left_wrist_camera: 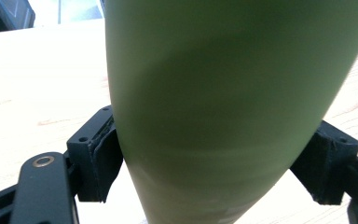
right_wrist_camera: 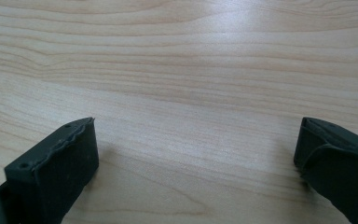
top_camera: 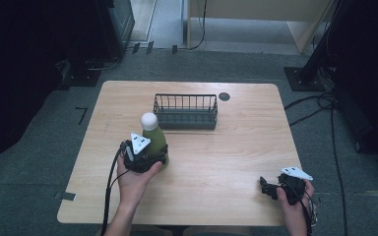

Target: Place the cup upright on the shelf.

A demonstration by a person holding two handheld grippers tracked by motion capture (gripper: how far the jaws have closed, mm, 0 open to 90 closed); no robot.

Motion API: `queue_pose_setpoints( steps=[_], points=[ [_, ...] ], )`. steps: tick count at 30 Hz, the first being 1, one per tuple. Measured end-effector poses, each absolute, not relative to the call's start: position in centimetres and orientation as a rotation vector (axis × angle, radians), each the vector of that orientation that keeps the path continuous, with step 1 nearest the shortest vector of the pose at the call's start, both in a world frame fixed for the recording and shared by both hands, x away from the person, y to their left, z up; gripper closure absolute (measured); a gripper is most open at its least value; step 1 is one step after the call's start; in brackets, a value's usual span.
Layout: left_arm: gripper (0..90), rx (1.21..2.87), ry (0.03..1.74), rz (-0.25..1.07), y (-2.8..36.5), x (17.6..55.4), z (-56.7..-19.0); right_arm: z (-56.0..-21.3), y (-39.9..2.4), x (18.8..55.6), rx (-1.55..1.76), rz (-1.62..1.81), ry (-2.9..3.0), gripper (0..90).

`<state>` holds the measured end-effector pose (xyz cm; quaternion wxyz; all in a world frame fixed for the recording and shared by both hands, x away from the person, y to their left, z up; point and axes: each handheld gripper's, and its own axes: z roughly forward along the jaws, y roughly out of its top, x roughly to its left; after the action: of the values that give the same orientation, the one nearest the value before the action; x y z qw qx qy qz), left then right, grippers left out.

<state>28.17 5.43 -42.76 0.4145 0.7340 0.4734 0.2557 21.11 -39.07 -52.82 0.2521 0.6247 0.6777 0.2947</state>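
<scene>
High view: a green bottle [top_camera: 156, 137] with a white round cap [top_camera: 149, 120] stands upright on the wooden table [top_camera: 216, 162], left of the table's middle. From the bottle, a dark wire basket [top_camera: 185, 112] is at about 1 o'clock, near it but not touching. A small dark round disc [top_camera: 224, 96] lies on the table just beside the basket, at 2 o'clock from it. The left gripper [top_camera: 153, 155] is at the bottle's lower part, on its 7 o'clock side, and the person's left hand [top_camera: 134, 179] holds it from behind. The right gripper [top_camera: 266, 187] is well apart, near the table's 4 o'clock corner, low over the wood in the right hand [top_camera: 295, 199]; its fingers point toward 9 o'clock.

Left gripper view: the green bottle [left_wrist_camera: 233, 107] takes up most of the picture, and it looks tilted because the camera is turned. The two black fingers [left_wrist_camera: 98, 158] press on its body from both sides, one at 8 o'clock and one at 4 o'clock, so the left gripper [left_wrist_camera: 214, 168] pinches the bottle. The light table [left_wrist_camera: 42, 84] is seen behind.

Right gripper view: the fingers [right_wrist_camera: 60, 168] of the right gripper [right_wrist_camera: 196, 158] are spread wide, one at 7 o'clock and one at 4 o'clock of the picture. Between them there is only the bare wood grain of the table [right_wrist_camera: 182, 70].
</scene>
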Motion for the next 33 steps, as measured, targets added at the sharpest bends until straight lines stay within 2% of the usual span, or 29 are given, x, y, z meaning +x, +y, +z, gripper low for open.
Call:
queue_pose_setpoints(
  steps=[16, 33],
  points=[
    [21.3, 1.844, 1.159, 0.657, 5.4, 28.4, -42.4, -52.8, -39.1, 21.1, 1.7, 0.801, 1.843, 0.0],
    [21.4, 1.796, 1.118, 0.692, 5.4, 29.7, -39.9, -52.8, -39.1, 21.1, 1.701, 0.803, 1.842, 0.0]
  ],
)
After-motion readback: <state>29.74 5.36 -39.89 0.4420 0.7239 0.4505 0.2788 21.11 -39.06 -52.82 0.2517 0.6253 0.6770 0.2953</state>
